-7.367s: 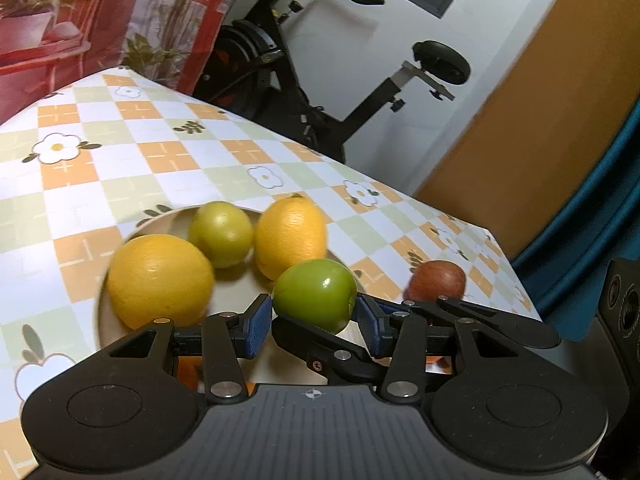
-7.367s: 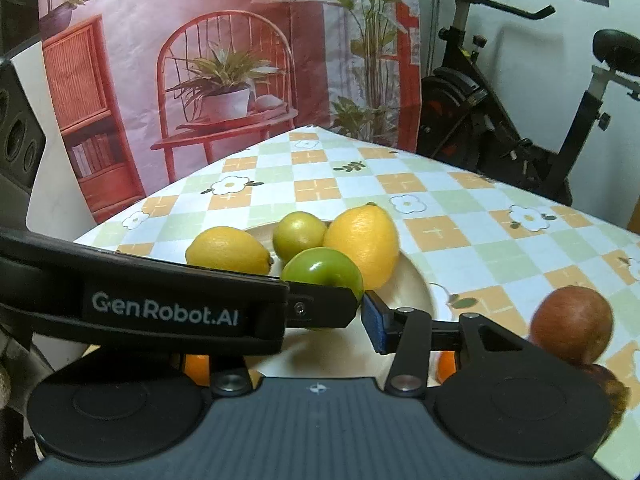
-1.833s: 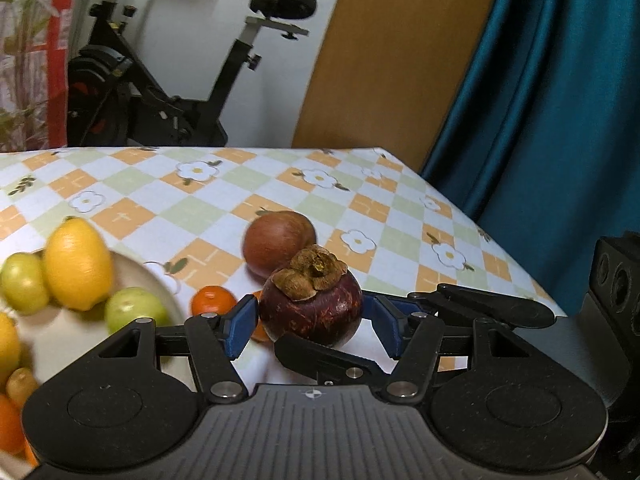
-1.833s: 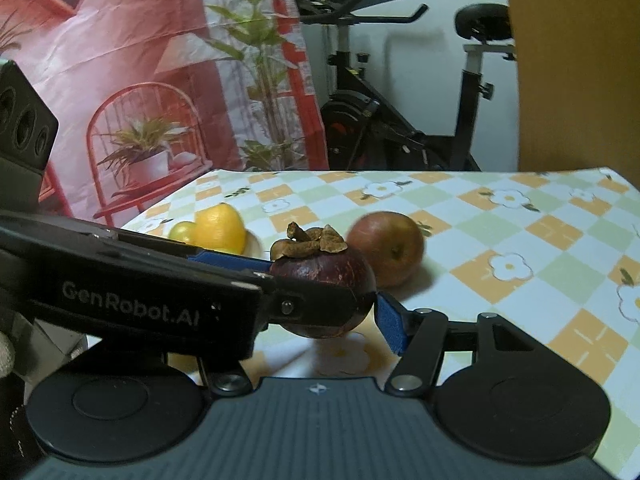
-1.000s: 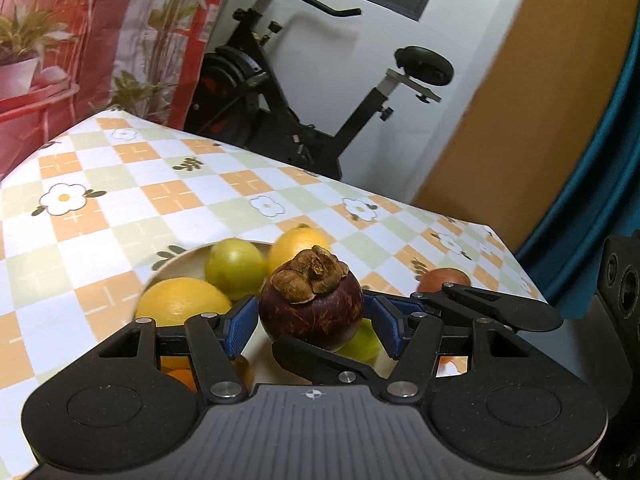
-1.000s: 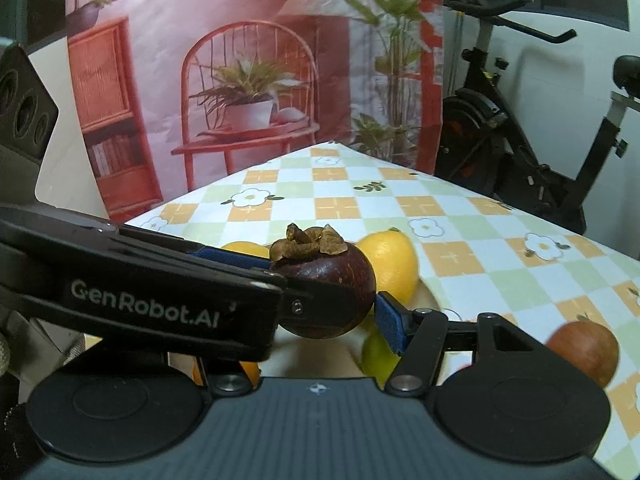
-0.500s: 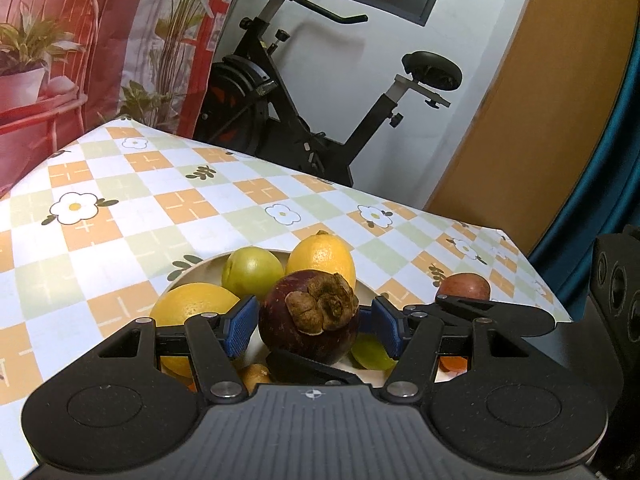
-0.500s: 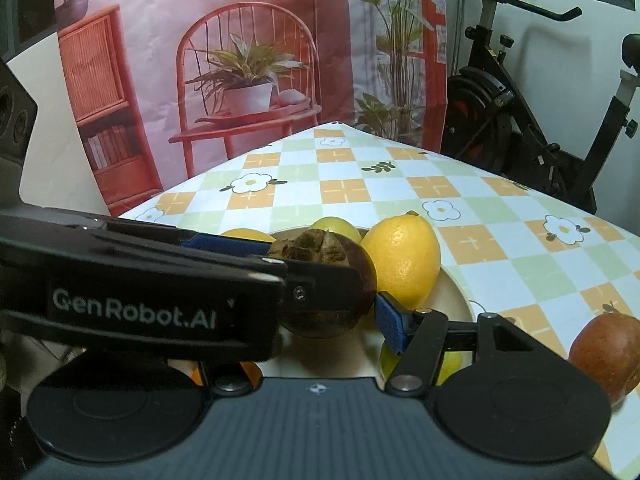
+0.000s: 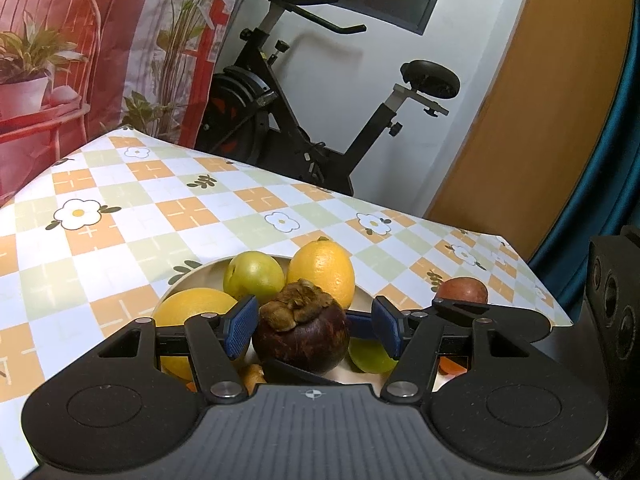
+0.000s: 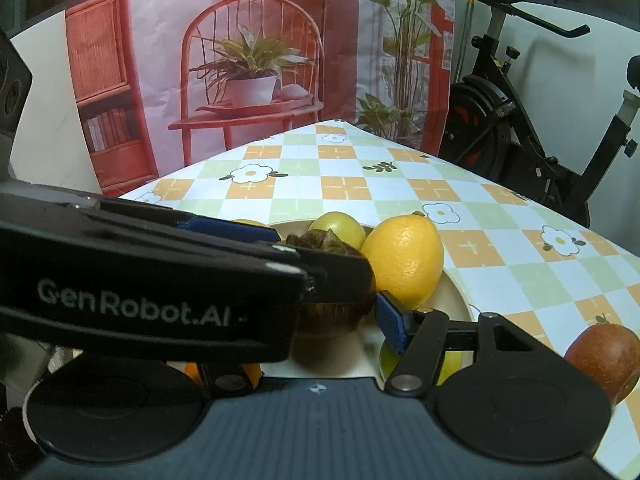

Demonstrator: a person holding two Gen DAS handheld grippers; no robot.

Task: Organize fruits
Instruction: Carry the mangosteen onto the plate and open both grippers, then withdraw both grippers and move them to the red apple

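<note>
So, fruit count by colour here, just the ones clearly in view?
Yellow fruit: 2
Green fruit: 2
Dark purple mangosteen: 1
Red-brown fruit: 1
Total: 6, leaving out small orange bits mostly hidden behind the jaws.

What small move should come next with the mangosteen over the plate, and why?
Probably lower it a little and release. The mangosteen sits between both sets of jaws, directly above the plate already holding lemons and green fruit, with a free spot below it.
</note>
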